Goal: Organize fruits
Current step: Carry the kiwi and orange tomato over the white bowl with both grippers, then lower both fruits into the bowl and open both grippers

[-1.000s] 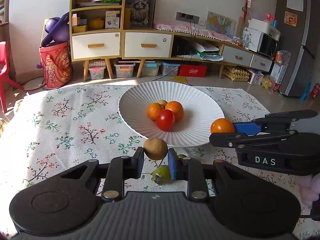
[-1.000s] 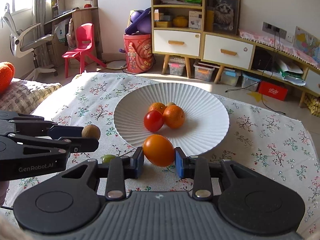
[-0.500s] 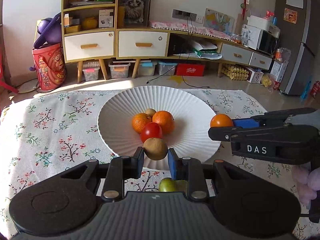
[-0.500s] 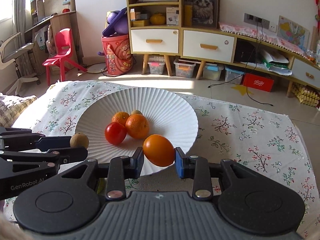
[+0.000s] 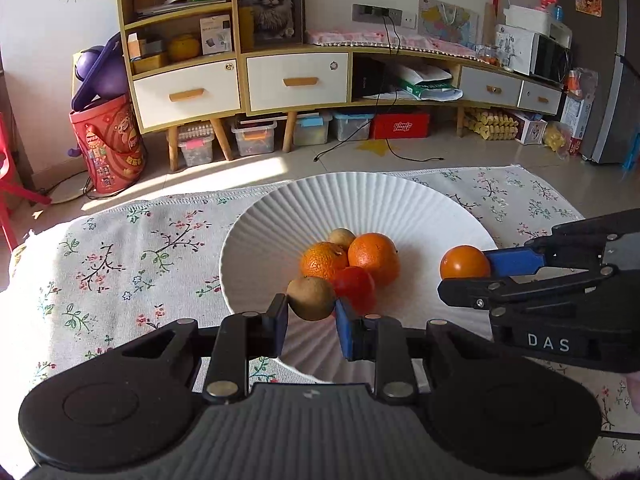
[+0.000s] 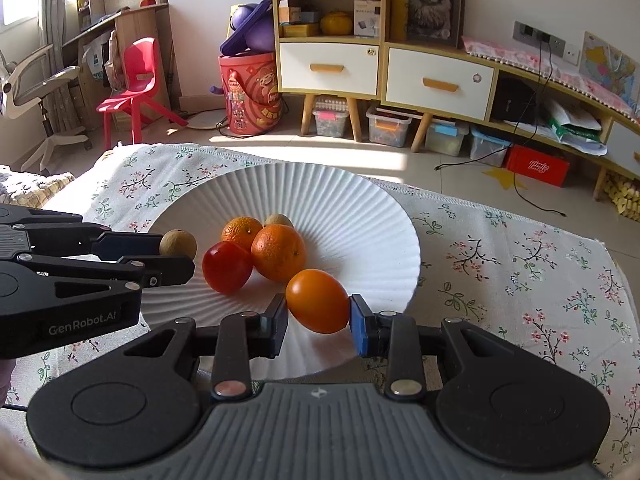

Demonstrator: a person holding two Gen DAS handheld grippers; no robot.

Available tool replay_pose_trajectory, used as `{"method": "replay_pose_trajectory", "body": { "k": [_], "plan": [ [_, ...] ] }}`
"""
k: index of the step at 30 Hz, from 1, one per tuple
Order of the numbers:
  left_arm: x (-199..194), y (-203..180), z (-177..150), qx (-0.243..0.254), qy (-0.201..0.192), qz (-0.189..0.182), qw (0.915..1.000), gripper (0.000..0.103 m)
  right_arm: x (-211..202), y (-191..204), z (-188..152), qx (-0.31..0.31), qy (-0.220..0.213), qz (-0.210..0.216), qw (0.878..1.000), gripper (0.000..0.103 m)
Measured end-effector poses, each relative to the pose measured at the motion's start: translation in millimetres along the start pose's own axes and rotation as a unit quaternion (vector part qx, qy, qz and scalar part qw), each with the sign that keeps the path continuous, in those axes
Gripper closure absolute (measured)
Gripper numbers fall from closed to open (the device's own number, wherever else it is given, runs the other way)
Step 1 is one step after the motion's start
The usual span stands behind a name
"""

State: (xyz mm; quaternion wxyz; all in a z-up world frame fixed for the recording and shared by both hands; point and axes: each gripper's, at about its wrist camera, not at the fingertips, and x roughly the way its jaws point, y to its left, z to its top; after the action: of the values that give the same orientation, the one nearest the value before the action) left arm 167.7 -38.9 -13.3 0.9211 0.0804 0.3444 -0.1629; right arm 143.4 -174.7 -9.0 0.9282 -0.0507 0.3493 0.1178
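Observation:
A white ribbed plate [image 5: 280,232] [image 6: 352,208] sits on the flowered tablecloth. In it lie two oranges [image 5: 374,256] [image 6: 278,252], a red tomato [image 5: 356,286] [image 6: 226,266] and a small brown fruit [image 5: 341,237] [image 6: 279,219]. My left gripper [image 5: 311,310] [image 6: 178,252] is shut on a small brown round fruit [image 5: 311,298] [image 6: 178,243], held over the plate's near-left part. My right gripper [image 6: 318,316] [image 5: 466,276] is shut on an orange oval fruit [image 6: 317,301] [image 5: 464,263], held over the plate's near-right part.
The flowered tablecloth [image 5: 120,264] [image 6: 520,264] covers the table, with its far edge just behind the plate. Beyond stand a wooden cabinet with white drawers [image 5: 240,84], a red bucket [image 5: 108,144] and a red chair [image 6: 134,80].
Both grippers have moved forward with their fruits, from in front of the plate to over its near part. The green fruits on the cloth have dropped out of view.

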Motion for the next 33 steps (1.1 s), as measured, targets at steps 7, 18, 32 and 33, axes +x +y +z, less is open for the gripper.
{"method": "replay_pose_trajectory", "body": {
  "k": [7, 18, 32, 33],
  "plan": [
    [12, -2, 2, 0.022, 0.013, -0.009, 0.9996, 0.094, 6, 5, 0, -0.011, 0.008, 0.003, 1.000, 0.073],
    [20, -6, 2, 0.028, 0.012, -0.029, 0.9991, 0.093, 11, 4, 1, -0.014, 0.006, 0.000, 1.000, 0.073],
    [-2, 2, 5, 0.009, 0.003, -0.023, 0.9997, 0.071, -7, -7, -1, 0.021, -0.007, -0.011, 1.000, 0.056],
    [-5, 3, 4, 0.004, 0.003, -0.023, 0.9997, 0.070, -10, -8, -1, 0.025, -0.008, -0.012, 1.000, 0.055]
  ]
}}
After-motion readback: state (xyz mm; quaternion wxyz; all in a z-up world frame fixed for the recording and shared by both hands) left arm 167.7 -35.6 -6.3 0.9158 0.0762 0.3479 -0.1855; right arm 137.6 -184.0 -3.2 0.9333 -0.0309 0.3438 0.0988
